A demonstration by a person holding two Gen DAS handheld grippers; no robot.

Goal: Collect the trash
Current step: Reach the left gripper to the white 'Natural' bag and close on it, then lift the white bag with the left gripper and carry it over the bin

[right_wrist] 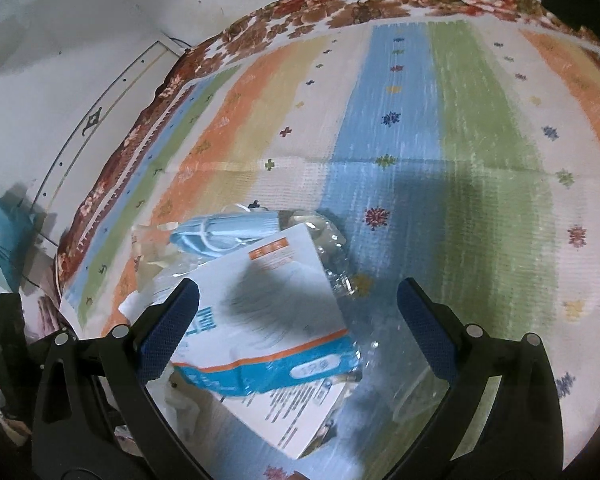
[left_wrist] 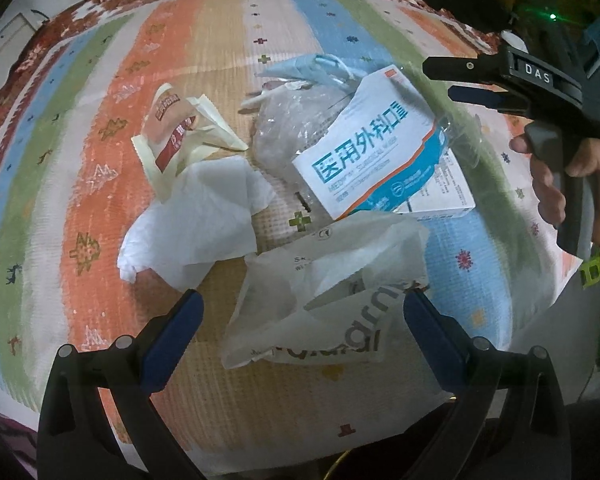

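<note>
Left gripper (left_wrist: 302, 320): fingers spread wide, grasping nothing; the white plastic bag (left_wrist: 324, 292) lies between and just past the tips, contact not certain.
Right gripper (right_wrist: 298, 312): fingers likewise released and empty, poised over the mask box (right_wrist: 268, 312); the person's hand (left_wrist: 572, 184) is on its trigger grip.
White plastic bag: crumpled, printed lettering, nearest the near edge of the striped cloth (left_wrist: 60, 184).
Mask box: white and teal, tilted, leaning on clear plastic wrap (left_wrist: 284, 128) near the cloth's middle.
Blue face mask (left_wrist: 316, 70): behind the box, toward the far edge.
White tissue (left_wrist: 196, 220): crumpled, left of the bag, touching the food wrapper.
Food wrapper (left_wrist: 176, 132): cream and red, toward the left side.
Bin or container: none in view.
Collected so far: apparently nothing; every piece lies loose in one heap.
Remaining: all of it, I judge: bag, box, wrap, mask, tissue, wrapper.
Stage: start of the first pickups.
</note>
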